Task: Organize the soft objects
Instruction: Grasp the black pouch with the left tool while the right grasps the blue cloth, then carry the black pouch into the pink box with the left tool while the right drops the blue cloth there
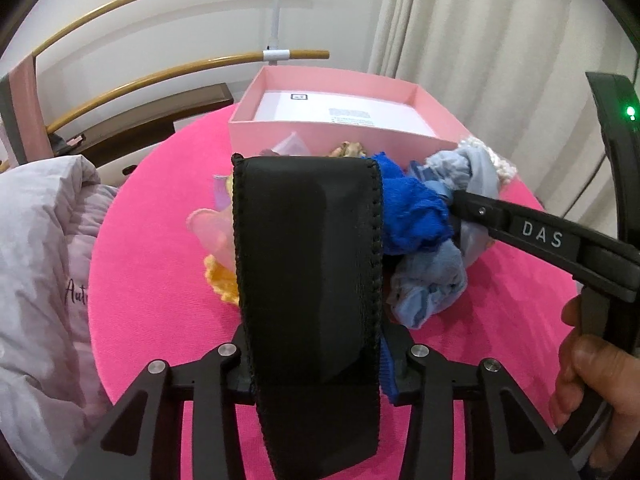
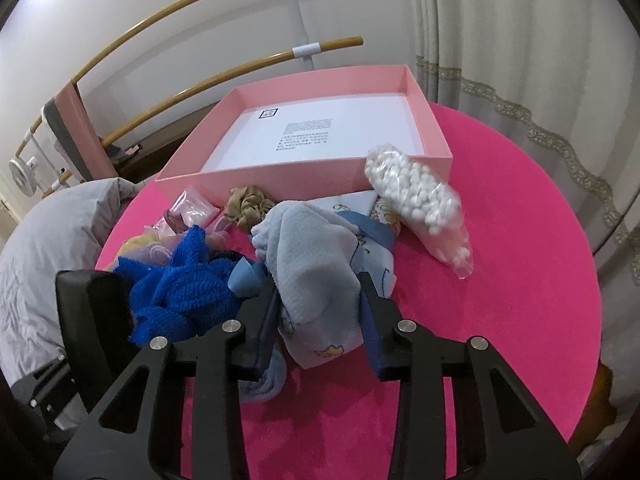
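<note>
My left gripper point(image 1: 316, 264) is shut on a wide black padded band point(image 1: 308, 280) that fills the middle of its view; the band also shows in the right wrist view point(image 2: 92, 320). My right gripper point(image 2: 320, 292) is shut on a light blue fleece cloth point(image 2: 316, 264), also seen in the left wrist view point(image 1: 432, 288). A bright blue knitted piece point(image 2: 184, 292) lies between the two grippers point(image 1: 412, 212). The open pink box point(image 2: 304, 176) stands behind the pile, holding only a white printed sheet.
On the round pink table point(image 2: 520, 280) lie a bag of white cotton balls point(image 2: 420, 196), a tan scrunchie point(image 2: 248, 204), small pink packets point(image 2: 192, 208) and a yellow crochet piece point(image 1: 220, 280). A grey quilt point(image 1: 40, 260) lies left. Wooden rails and curtains stand behind.
</note>
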`<move>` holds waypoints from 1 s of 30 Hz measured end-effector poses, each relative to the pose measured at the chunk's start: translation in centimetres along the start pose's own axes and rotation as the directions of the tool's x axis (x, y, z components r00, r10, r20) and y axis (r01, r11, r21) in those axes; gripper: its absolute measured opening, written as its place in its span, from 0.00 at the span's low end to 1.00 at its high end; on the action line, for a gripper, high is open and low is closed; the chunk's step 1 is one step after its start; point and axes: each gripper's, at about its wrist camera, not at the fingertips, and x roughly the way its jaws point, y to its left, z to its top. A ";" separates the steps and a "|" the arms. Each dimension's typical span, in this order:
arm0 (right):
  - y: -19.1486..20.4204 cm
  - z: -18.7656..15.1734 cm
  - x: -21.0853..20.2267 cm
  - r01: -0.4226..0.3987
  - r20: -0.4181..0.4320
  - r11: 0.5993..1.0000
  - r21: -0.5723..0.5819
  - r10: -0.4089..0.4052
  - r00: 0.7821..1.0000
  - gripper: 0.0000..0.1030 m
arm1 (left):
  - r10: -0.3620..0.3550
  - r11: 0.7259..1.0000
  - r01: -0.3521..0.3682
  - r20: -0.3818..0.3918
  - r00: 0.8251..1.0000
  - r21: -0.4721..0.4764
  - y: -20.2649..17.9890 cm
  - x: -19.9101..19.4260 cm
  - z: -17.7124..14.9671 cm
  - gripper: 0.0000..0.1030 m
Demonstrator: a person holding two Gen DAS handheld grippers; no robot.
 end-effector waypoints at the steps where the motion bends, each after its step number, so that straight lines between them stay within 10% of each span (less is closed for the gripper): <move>1: 0.2 0.2 0.1 0.000 0.000 1.000 -0.001 0.000 1.000 0.35 | 0.004 1.000 -0.004 0.000 1.000 -0.003 0.1 0.0 0.1 0.39; 30: 2.1 0.1 -9.5 -0.089 0.179 0.993 -0.074 0.101 0.979 0.31 | 0.016 0.999 -0.010 0.183 0.983 -0.035 2.8 -11.9 1.2 0.38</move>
